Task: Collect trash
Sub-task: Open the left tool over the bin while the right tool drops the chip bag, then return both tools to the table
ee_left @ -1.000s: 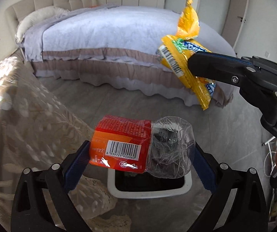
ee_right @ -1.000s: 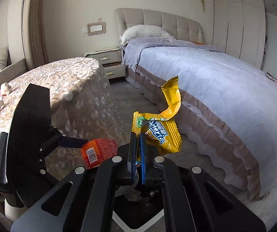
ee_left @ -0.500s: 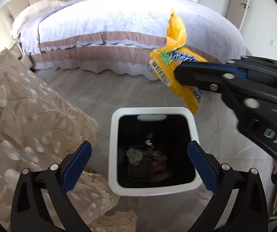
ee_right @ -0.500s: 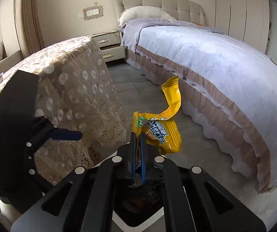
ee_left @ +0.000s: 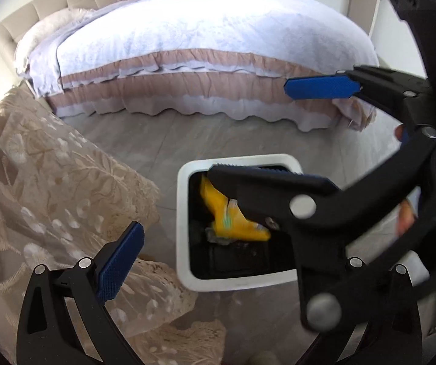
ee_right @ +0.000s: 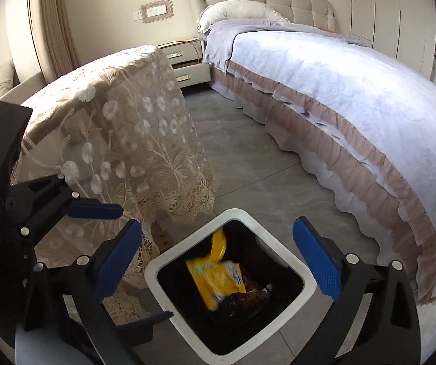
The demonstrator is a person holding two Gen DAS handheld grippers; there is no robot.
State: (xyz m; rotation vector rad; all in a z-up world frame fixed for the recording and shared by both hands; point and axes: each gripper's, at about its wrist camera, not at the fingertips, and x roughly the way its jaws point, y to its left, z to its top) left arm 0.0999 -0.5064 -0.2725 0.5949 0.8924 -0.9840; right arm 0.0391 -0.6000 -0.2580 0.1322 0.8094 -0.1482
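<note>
A white-rimmed bin (ee_left: 184,228) (ee_right: 306,286) with a black inside stands on the floor below both grippers. A yellow snack wrapper (ee_left: 230,216) (ee_right: 218,279), blurred, lies loose inside it on top of other trash. My right gripper (ee_right: 218,228) (ee_left: 251,127) hangs over the bin; its jaws are opening and stand wide, with nothing between its blue pads. My left gripper (ee_left: 219,231) (ee_right: 144,258) is open and empty beside the bin. In the left wrist view its right finger is hidden behind the right gripper.
A table under a beige lace cloth (ee_right: 120,127) (ee_left: 50,188) stands right next to the bin on the left. A large bed (ee_right: 339,85) (ee_left: 202,39) runs along the far side, with grey floor (ee_right: 248,164) between. A nightstand (ee_right: 187,60) sits by the headboard.
The left gripper opened and its red packet is gone from it. The right gripper sank toward the bin, then opened, and the yellow wrapper dropped inside.
</note>
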